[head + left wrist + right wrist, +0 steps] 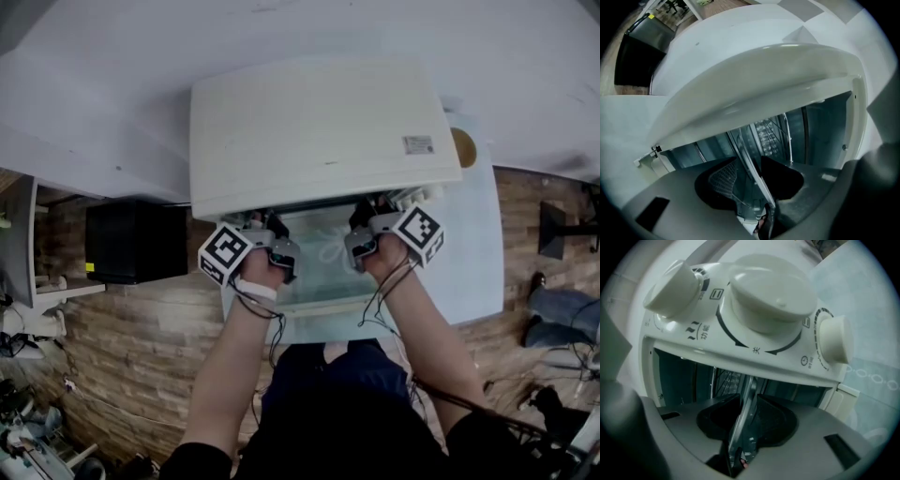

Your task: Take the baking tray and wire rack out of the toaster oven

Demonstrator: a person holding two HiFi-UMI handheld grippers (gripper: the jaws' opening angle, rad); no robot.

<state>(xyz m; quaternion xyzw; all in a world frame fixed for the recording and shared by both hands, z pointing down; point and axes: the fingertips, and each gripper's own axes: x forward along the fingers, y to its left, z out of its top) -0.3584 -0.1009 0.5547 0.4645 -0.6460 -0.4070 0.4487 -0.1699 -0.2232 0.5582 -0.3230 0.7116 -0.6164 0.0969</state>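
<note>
The white toaster oven (pixel 319 131) stands on the table with its glass door (pixel 323 292) dropped open toward me. Both grippers reach into its mouth. In the left gripper view the baking tray's thin metal rim (pixel 756 179) runs between the pads of my left gripper (pixel 749 168) (pixel 265 225), with a small gap on each side. Wires of the rack (pixel 774 136) show deeper inside. My right gripper (pixel 747 413) (pixel 368 217) has its pads pressed on the tray's edge (pixel 740 430), seen edge-on. Rack wires (pixel 724 379) lie behind it.
Three white knobs (pixel 771 291) on the oven's control panel sit just above my right gripper. A black box (pixel 136 242) stands left of the oven. A round brown disc (pixel 463 147) lies on the pale table (pixel 483 262) to the right. Wooden floor is below.
</note>
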